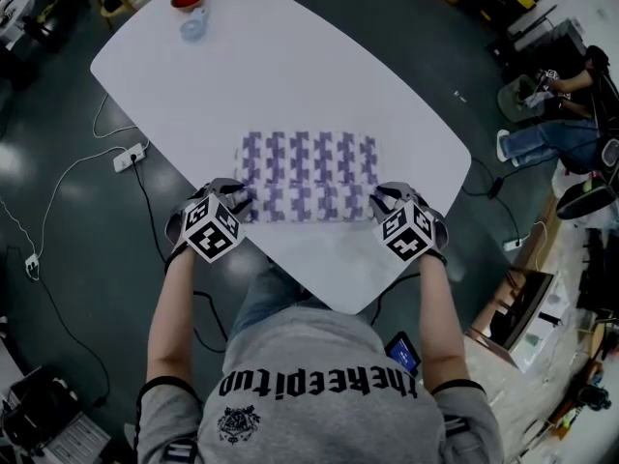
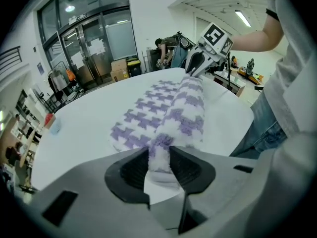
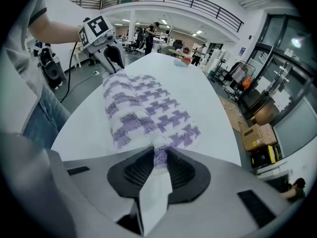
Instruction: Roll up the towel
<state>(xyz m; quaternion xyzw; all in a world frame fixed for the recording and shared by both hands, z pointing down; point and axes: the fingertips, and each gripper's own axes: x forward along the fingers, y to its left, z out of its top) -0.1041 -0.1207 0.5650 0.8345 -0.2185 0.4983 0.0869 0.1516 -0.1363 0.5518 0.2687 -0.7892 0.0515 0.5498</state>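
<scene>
A white towel with a purple houndstooth pattern (image 1: 308, 174) lies on the white table (image 1: 280, 75), its near edge turned over into a roll (image 2: 182, 114). My left gripper (image 1: 235, 199) is shut on the roll's left end; the towel (image 2: 159, 152) is pinched between its pads. At the right end my right gripper (image 1: 384, 201) is shut on the same rolled edge, with the towel (image 3: 159, 155) squeezed in its jaws. Each gripper appears in the other's view, the right gripper (image 2: 197, 63) far along the roll and the left gripper (image 3: 113, 58) likewise.
A red-topped cup (image 1: 191, 6) stands at the table's far left corner. The table's near edge (image 1: 329, 298) runs just in front of the person's torso. Cables and a power strip (image 1: 128, 156) lie on the floor to the left. Another person sits at the right (image 1: 556, 114).
</scene>
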